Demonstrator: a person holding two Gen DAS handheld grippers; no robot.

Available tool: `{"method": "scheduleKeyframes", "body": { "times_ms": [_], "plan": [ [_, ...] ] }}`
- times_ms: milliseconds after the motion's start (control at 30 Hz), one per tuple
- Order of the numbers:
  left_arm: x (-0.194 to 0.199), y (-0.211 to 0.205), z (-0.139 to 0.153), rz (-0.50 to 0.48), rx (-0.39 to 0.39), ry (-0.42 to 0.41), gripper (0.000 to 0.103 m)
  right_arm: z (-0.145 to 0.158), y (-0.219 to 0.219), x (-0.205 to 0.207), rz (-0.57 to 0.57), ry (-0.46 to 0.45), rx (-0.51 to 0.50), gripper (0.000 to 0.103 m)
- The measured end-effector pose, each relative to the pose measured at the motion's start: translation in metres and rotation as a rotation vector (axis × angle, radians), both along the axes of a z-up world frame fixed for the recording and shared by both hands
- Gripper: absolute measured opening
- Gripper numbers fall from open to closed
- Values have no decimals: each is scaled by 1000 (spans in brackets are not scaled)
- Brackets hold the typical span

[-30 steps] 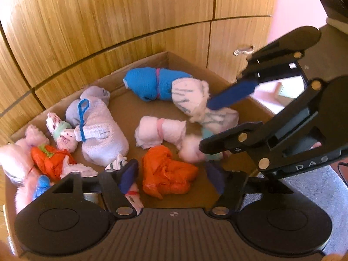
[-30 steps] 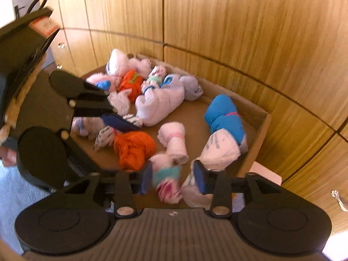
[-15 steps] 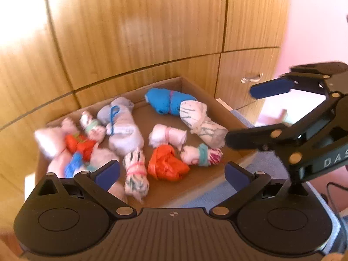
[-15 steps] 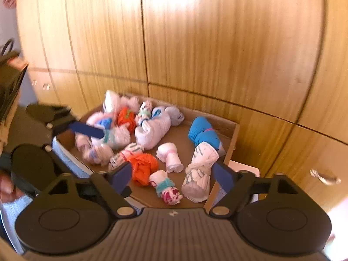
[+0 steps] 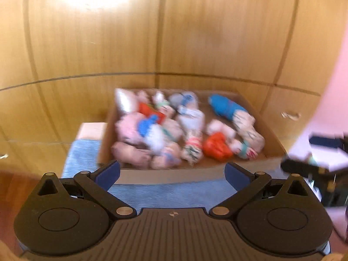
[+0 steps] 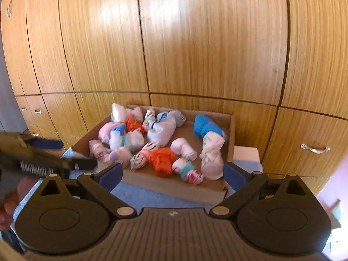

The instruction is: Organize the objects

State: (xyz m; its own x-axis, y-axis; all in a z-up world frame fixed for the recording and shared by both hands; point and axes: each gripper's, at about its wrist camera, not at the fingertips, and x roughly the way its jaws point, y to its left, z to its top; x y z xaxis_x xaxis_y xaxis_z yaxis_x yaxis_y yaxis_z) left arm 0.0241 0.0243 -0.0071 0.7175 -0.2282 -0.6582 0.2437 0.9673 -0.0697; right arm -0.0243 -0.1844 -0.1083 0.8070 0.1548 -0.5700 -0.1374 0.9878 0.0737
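A shallow cardboard box (image 6: 231, 137) (image 5: 271, 137) holds several rolled sock bundles. Among them are an orange bundle (image 6: 163, 159) (image 5: 216, 144), a blue one (image 6: 205, 126) (image 5: 224, 106), a large white one (image 6: 162, 128) and a small pink-and-teal one (image 6: 188, 171). My left gripper (image 5: 171, 175) is open and empty, held back from the box's near edge. My right gripper (image 6: 173, 174) is open and empty, also back from the box. Each gripper shows at the side of the other's view. The left wrist view is blurred.
The box rests on a blue cloth surface (image 6: 152, 195) (image 5: 174, 191). Wooden wardrobe doors (image 6: 195, 43) stand right behind it, with a metal handle (image 6: 315, 149) at the right. A pink wall (image 5: 330, 108) is at the right.
Both grippers have opened wide and pulled back and up from the box. The pink-and-teal bundle that was between the right fingers now lies in the box.
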Motion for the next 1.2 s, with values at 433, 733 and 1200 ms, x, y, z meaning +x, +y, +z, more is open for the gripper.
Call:
{"method": "scheduleKeyframes", "body": {
  "times_ms": [433,733,1200],
  "plan": [
    [-23,16,11,156,84,-17,103,-5,25,-22,-10,36,16,101],
    [-32,13,10,60,8,-18,103,-8,36,-23,3,46,1,101],
    [-30,9,11,67,69,-44,102,-12,44,-23,16,63,4,101]
  ]
}}
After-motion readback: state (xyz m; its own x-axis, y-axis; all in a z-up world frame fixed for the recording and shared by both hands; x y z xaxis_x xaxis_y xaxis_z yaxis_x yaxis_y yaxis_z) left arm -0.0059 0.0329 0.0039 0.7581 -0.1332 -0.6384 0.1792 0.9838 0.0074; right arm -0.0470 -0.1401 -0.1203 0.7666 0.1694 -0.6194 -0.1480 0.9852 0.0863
